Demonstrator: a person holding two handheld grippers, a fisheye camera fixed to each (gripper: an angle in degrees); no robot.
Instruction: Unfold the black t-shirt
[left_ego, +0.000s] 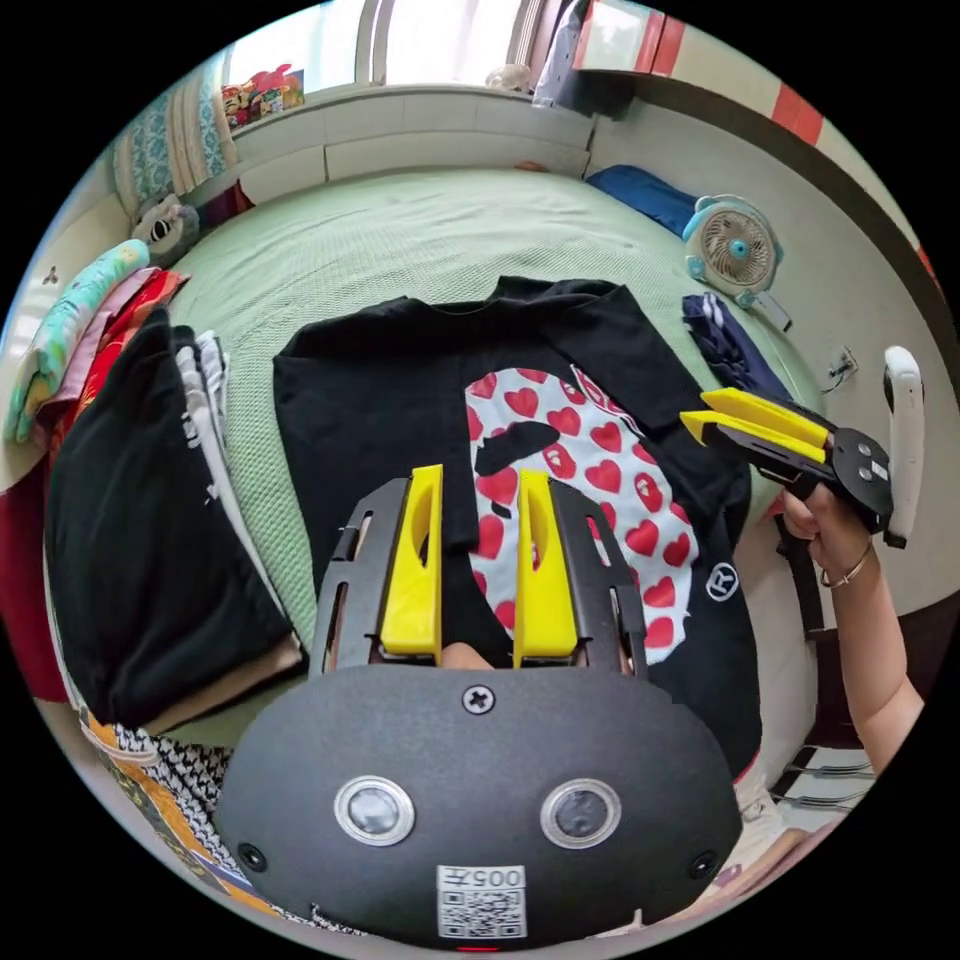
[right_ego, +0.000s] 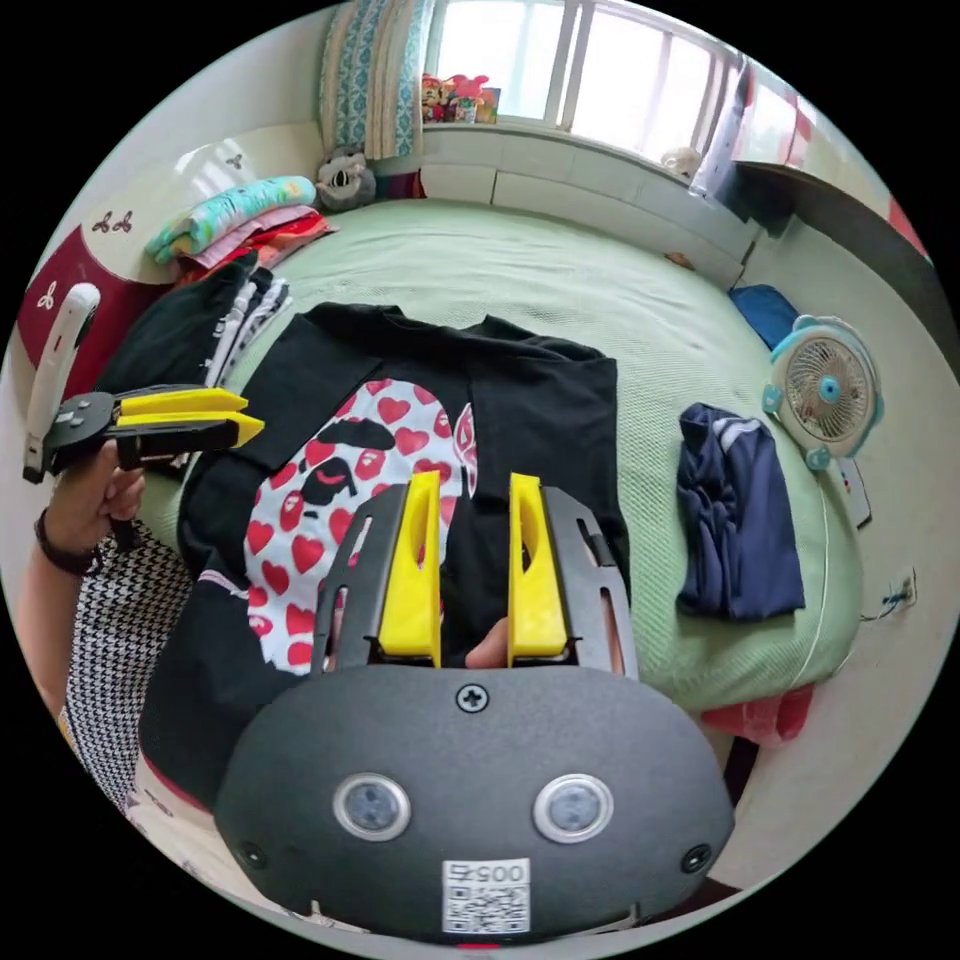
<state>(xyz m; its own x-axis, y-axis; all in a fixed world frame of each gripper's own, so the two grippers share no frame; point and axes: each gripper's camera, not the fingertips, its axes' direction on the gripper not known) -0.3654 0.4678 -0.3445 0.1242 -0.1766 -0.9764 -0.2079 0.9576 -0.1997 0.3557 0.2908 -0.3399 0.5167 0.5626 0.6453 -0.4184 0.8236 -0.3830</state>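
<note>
1. Left hand-held gripper (left_ego: 478, 480), at 6 o'clock in the left gripper view: yellow jaws spread, nothing pinched, hovering over the black t-shirt (left_ego: 400, 400).
2. Right hand-held gripper (right_ego: 475, 490), at 6 o'clock in the right gripper view: jaws spread, empty, above the shirt's dark right part.
3. Black t-shirt, centre of both views: lying on the green bed (left_ego: 400, 230), partly folded, one side lapped over the white print of red hearts (left_ego: 600, 470); lower hem hanging over the near bed edge.
4. Right hand-held gripper again at 3 o'clock in the left gripper view, held in a hand (left_ego: 825, 525): jaws pressed nearly together, tips just above the shirt's edge, no cloth seen pinched.
5. Left hand-held gripper at 9 o'clock in the right gripper view: jaws likewise nearly together, beside the shirt's sleeve.
6. Stack of folded clothes (left_ego: 140, 520) at 9 o'clock in the left gripper view, beside the shirt.
7. Navy garment (right_ego: 735, 510) at 3 o'clock in the right gripper view, well apart from the shirt.
8. Small fan (right_ego: 825, 390) at 2 o'clock, beyond the navy garment.
9. Window (right_ego: 580, 70) at 12 o'clock, farthest.
</note>
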